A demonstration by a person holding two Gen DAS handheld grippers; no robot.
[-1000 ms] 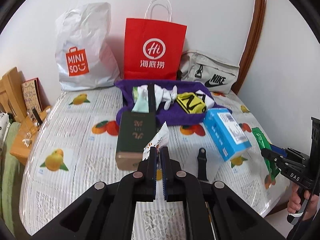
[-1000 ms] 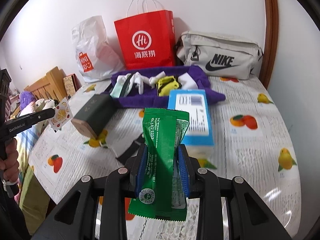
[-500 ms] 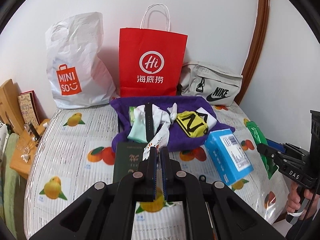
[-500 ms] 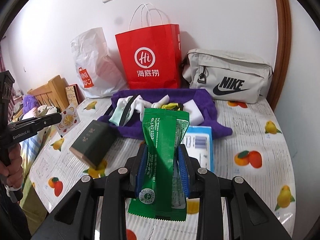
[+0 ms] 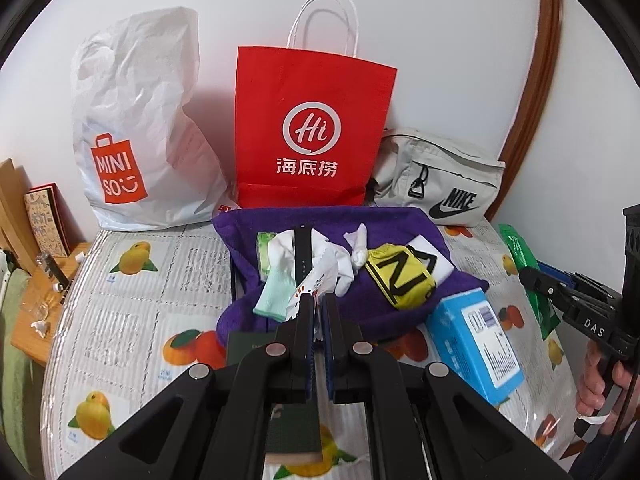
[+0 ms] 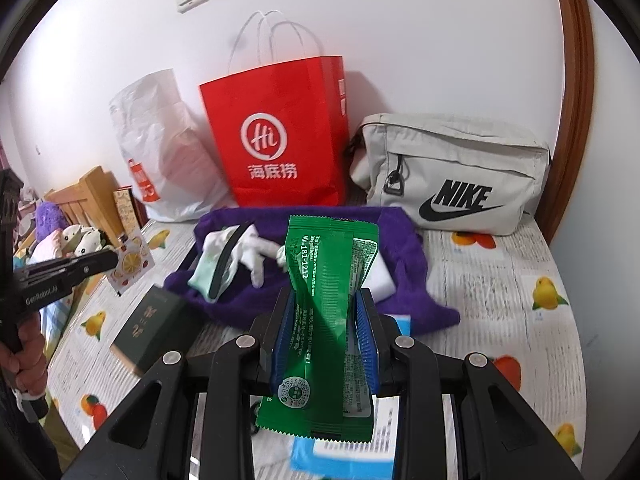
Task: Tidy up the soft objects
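Observation:
My left gripper [image 5: 317, 305] is shut on a small white sachet with a lemon print [image 5: 322, 276], also seen side-on in the right wrist view [image 6: 130, 262]. My right gripper [image 6: 325, 312] is shut on a green foil packet [image 6: 326, 320], seen at the right edge of the left wrist view [image 5: 524, 264]. Ahead lies a purple towel [image 5: 400, 308] [image 6: 404, 240] carrying white socks [image 5: 332, 258], a mint sock [image 5: 276, 290], a black strap [image 5: 302, 252], a yellow-black pouch [image 5: 400, 278] and a white pad [image 6: 382, 276]. Both grippers hover above the table's front, short of the towel.
A red paper bag [image 5: 312, 132], a white Miniso bag [image 5: 136, 120] and a beige Nike bag [image 5: 440, 184] stand against the wall. A dark green box [image 6: 156, 324] and a blue box [image 5: 476, 340] lie on the fruit-print tablecloth [image 5: 136, 312]. Wooden furniture [image 5: 24, 240] is left.
Both grippers have risen and moved forward toward the towel and bags, still holding the sachet and the green packet. The green box and blue box now sit lower, partly under the grippers.

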